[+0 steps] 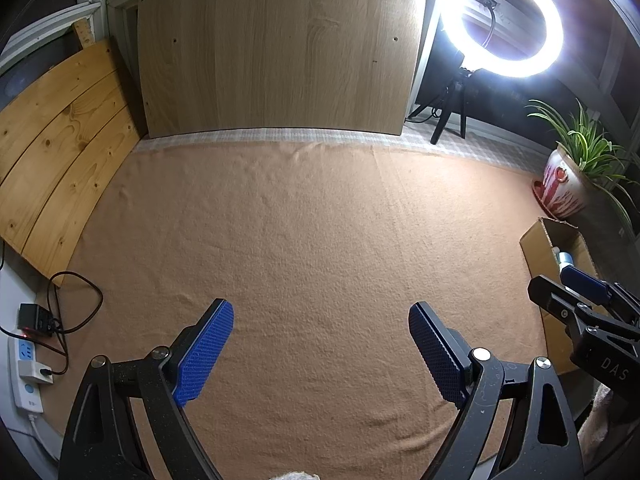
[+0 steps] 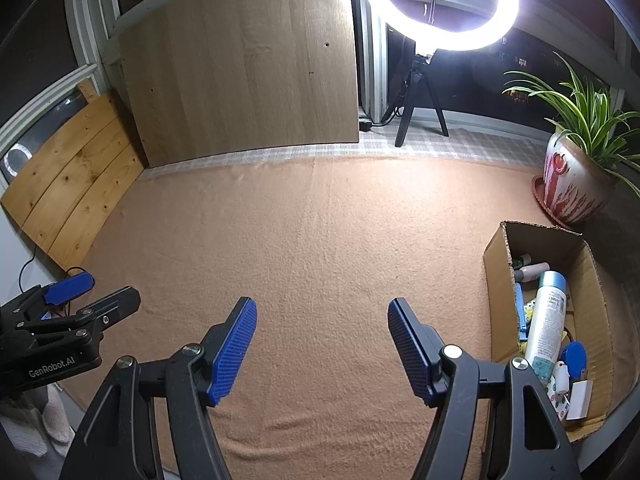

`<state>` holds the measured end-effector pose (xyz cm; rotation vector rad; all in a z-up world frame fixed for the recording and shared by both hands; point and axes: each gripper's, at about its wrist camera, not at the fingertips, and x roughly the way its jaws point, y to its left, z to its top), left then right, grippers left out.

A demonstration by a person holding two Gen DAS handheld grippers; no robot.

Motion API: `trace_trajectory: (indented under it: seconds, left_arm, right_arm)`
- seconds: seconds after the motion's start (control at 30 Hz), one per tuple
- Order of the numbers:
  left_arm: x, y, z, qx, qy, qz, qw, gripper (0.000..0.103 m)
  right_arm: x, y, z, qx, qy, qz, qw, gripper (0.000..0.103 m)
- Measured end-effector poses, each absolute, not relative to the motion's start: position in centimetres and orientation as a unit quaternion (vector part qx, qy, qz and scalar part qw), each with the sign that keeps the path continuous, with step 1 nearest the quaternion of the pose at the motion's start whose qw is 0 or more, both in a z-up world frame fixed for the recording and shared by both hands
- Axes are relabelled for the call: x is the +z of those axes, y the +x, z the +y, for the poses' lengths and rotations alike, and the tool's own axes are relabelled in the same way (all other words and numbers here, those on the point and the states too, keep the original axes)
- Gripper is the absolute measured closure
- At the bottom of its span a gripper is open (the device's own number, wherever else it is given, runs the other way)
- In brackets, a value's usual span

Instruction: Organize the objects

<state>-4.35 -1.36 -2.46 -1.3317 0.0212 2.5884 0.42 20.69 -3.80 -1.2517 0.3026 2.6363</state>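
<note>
A cardboard box [image 2: 498, 264] stands at the right edge of the orange cloth [image 2: 312, 240]. It holds a tall white and blue bottle [image 2: 546, 316], small bottles [image 2: 532, 268], a blue round item [image 2: 576, 356] and a white box [image 2: 580, 398]. The box also shows in the left wrist view [image 1: 538, 248]. My left gripper [image 1: 320, 348] is open and empty over the bare cloth. My right gripper [image 2: 322, 344] is open and empty, just left of the box. Each gripper shows at the edge of the other's view: the right one [image 1: 576, 292], the left one [image 2: 84, 292].
A ring light on a tripod [image 2: 438, 4] stands at the back. A potted plant [image 2: 572, 184] sits behind the box. A large wood panel [image 2: 248, 76] and pine boards [image 2: 76, 184] lean at back and left. A power strip with cables [image 1: 28, 364] lies at the left.
</note>
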Motion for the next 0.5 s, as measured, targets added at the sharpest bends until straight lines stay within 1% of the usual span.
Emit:
trace_trajectory:
  seconds: [0.5]
  left_arm:
    - [-2.72,-4.56,-1.69,0.883,-0.456,0.009,0.113,0.011]
  right_arm:
    - [-4.09,0.29,20.47,0.892,-0.428,0.106,0.103,0.039]
